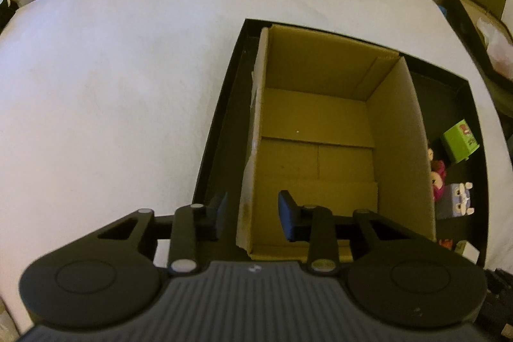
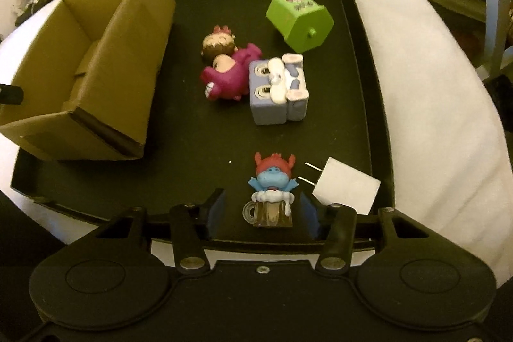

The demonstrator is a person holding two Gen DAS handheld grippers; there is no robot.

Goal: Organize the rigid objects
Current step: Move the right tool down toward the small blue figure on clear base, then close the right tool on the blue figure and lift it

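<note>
An open cardboard box (image 1: 320, 130) stands empty in a black tray (image 1: 221, 117). My left gripper (image 1: 253, 217) is open, its fingers straddling the box's near-left wall. In the right wrist view the tray (image 2: 192, 137) holds a blue and red figurine in a mug (image 2: 271, 191), a white plug adapter (image 2: 346, 185), a magenta figure (image 2: 224, 72), a grey-blue block toy (image 2: 279, 88) and a green cube toy (image 2: 298, 18). My right gripper (image 2: 263, 213) is open, its fingers on either side of the mug figurine, apart from it. The cardboard box (image 2: 105, 66) stands at the tray's left.
The tray lies on a white cloth-covered table (image 1: 112, 85). Another dark tray with cardboard (image 1: 481, 31) sits off the table's right edge. Room clutter lies beyond the far edge.
</note>
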